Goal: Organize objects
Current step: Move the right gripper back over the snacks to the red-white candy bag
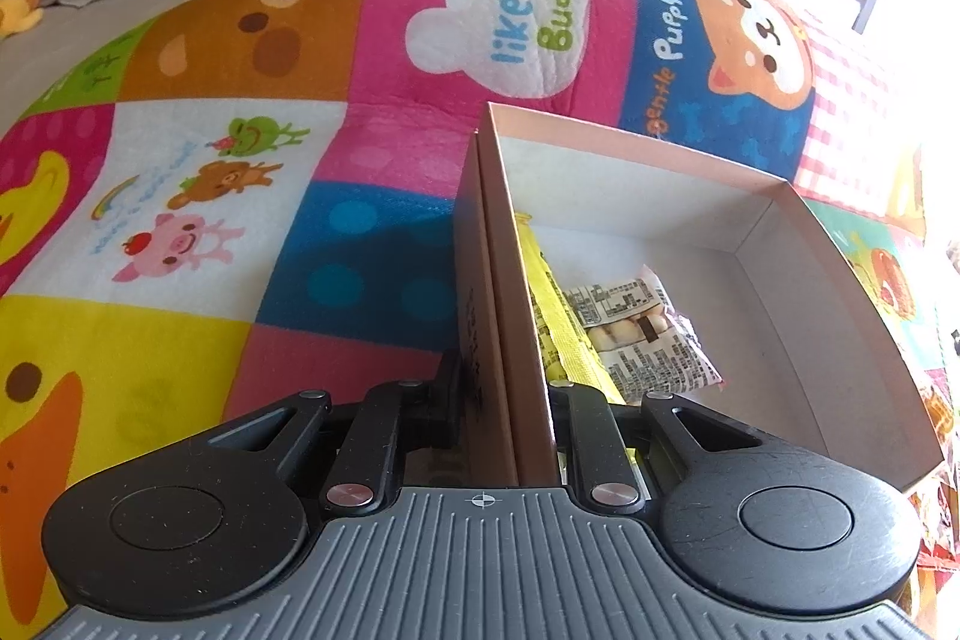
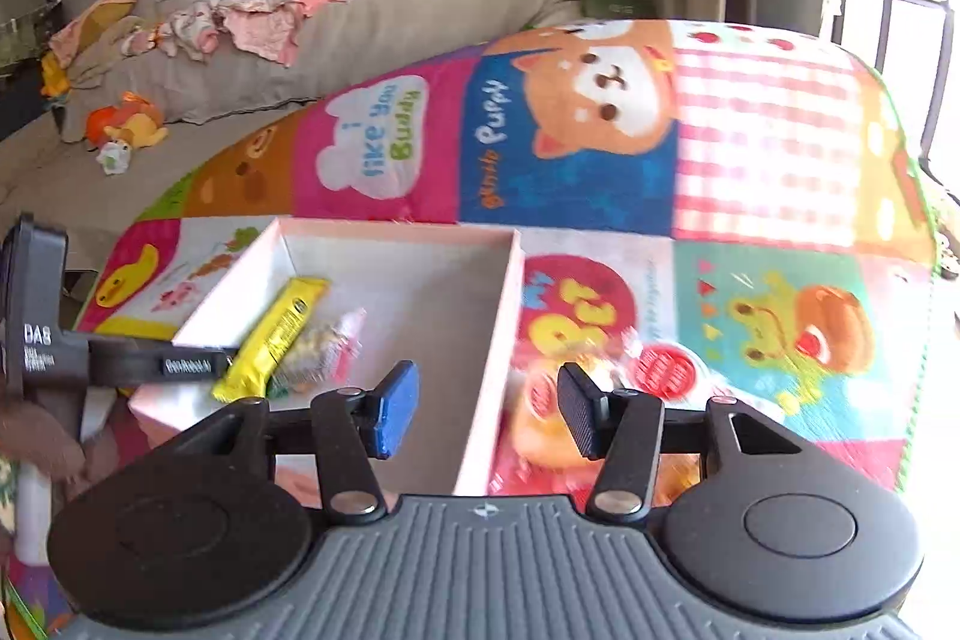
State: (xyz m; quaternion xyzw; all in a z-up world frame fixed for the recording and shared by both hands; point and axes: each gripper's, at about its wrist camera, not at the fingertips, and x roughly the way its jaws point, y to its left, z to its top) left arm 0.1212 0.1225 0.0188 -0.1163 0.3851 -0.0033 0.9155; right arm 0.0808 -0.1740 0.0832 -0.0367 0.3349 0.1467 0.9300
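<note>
A shallow pink cardboard box lies on a colourful cartoon play mat. My left gripper is shut on the box's near left wall, one finger on each side. Inside lie a yellow snack packet and a clear printed snack packet. In the right wrist view the box holds the yellow packet and the clear packet. My right gripper is open, above the box's right wall. A red-and-orange snack packet lies on the mat just beyond the right finger.
The play mat covers the floor. A grey cushion with a pile of pink clothes lies behind it. Stuffed toys lie at the far left. The left gripper's body reaches in from the left.
</note>
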